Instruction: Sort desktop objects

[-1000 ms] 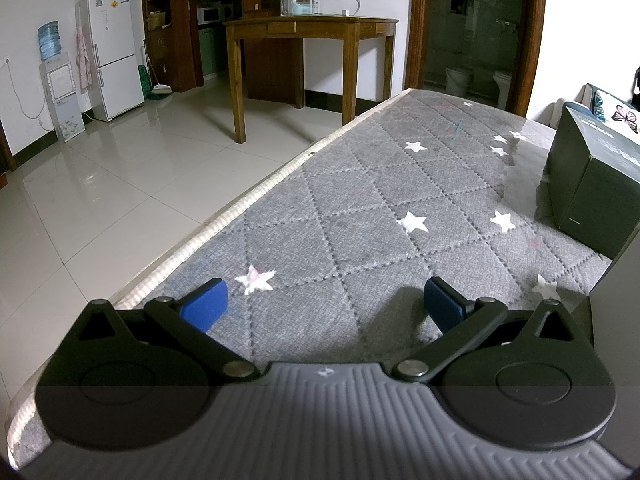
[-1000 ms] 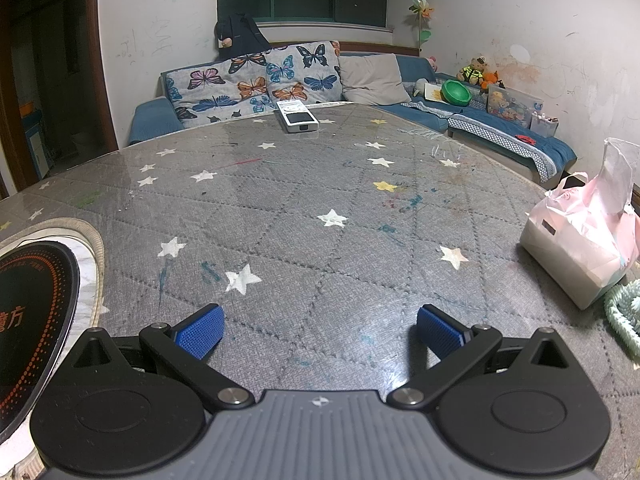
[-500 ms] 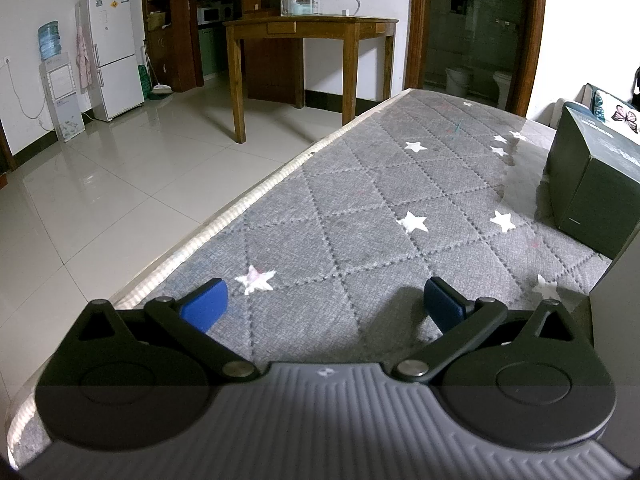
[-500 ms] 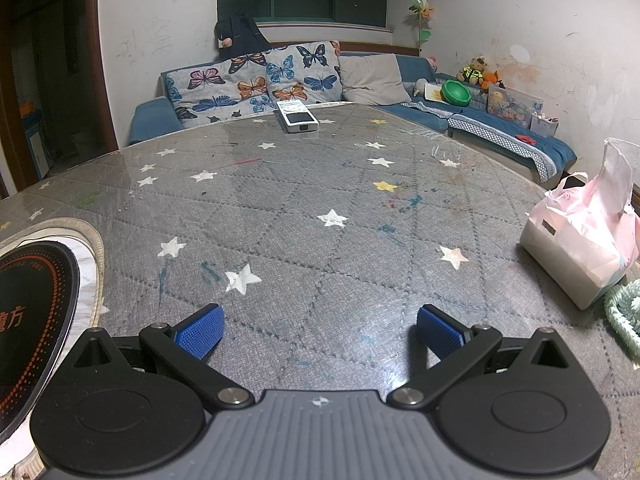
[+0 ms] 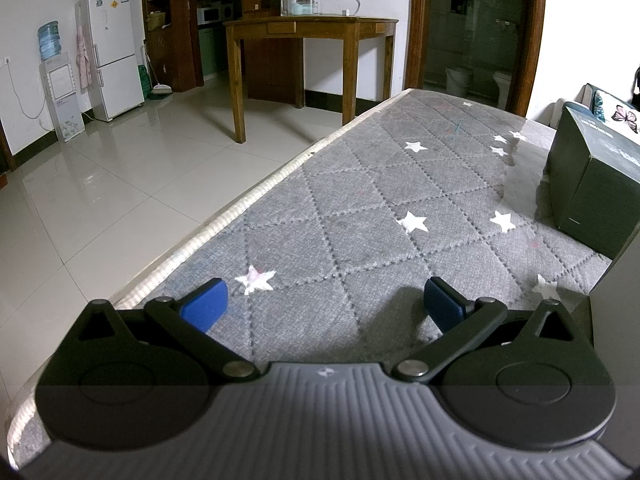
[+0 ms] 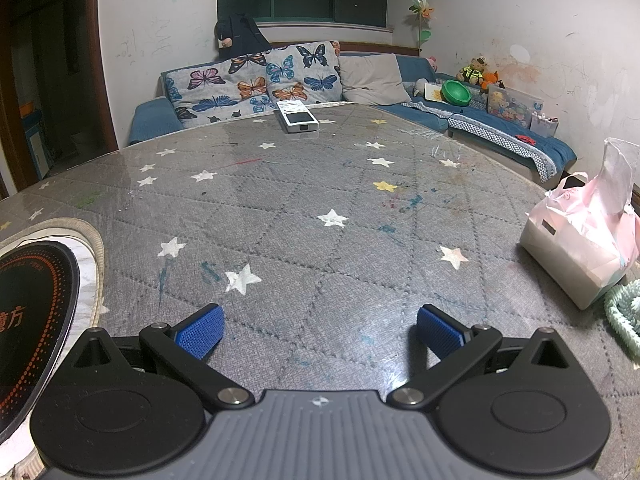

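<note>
My left gripper [image 5: 325, 306] rests low over the grey star-patterned table cover [image 5: 360, 208], open, with nothing between its blue pads. A dark green box [image 5: 592, 184] stands on the table to its right. My right gripper [image 6: 318, 330] is also open and holds nothing. Ahead of it, at the table's far edge, lies a white remote control [image 6: 298, 117]. A pink tissue pack [image 6: 580, 240] sits at the right, with a pale green coiled thing [image 6: 624, 312] beside it. A black round induction plate [image 6: 32, 320] lies at the left.
In the left wrist view the table's left edge [image 5: 224, 220] drops to a tiled floor, with a wooden table [image 5: 308, 28] and a white fridge [image 5: 114, 48] beyond. A blue sofa with butterfly cushions [image 6: 256, 80] stands behind the table in the right wrist view.
</note>
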